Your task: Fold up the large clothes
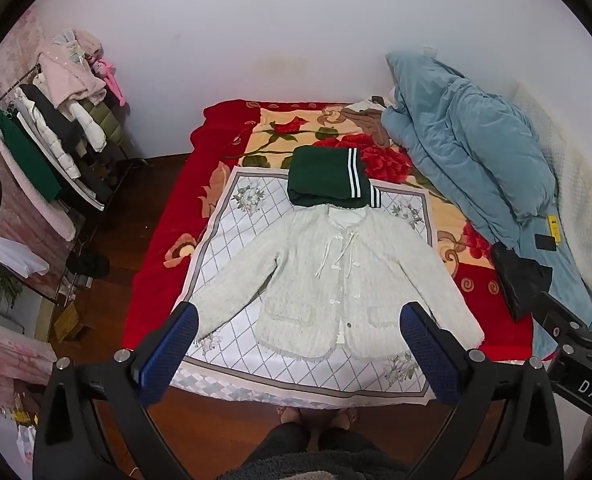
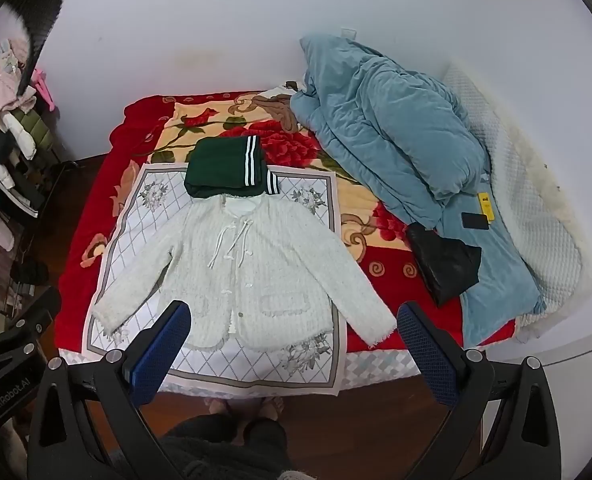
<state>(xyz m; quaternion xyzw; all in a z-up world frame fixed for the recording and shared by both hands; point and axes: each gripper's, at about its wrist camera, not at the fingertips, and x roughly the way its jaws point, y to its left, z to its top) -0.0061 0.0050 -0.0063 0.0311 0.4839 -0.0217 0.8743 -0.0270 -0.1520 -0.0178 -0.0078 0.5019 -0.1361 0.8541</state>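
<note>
Both grippers, left gripper [image 1: 296, 340] and right gripper [image 2: 294, 338], are held apart above the white jacket [image 1: 327, 280]; sleeves should be folded inward first.

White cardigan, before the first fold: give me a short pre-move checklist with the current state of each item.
1. White cardigan spread flat, front up, on the patterned cloth: ok.
2. Both sleeves spread out to the sides: ok.
3. Left tongs open, holding nothing: ok.
4. Right tongs open, holding nothing: ok.
5. Folded green garment clear of the collar: not ok, it lies at the neckline.
6. Front fully fastened: cannot tell.
</note>
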